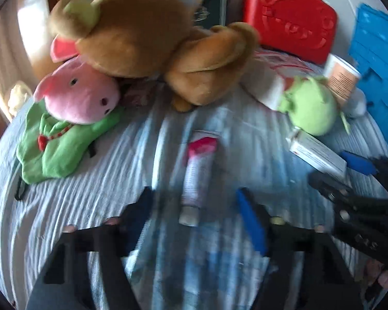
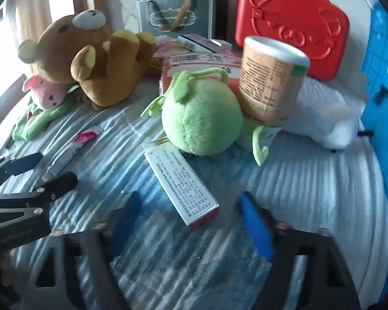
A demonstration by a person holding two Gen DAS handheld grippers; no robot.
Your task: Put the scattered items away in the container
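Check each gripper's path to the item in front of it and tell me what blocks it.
Nothing visible blocks either. The left gripper has the tube lying between its open fingers on the striped cloth. The right gripper has the near end of the flat box between its fingers, pads not yet touching. The green plush sits at the box's far end.

Tube (image 1: 198,173) left of box (image 2: 179,183), plush (image 2: 201,118) seemingly touching box behind.

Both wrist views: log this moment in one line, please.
left gripper: open, straddling pink-and-white tube | right gripper: open, straddling white printed carton | blue plastic crate: at right edge
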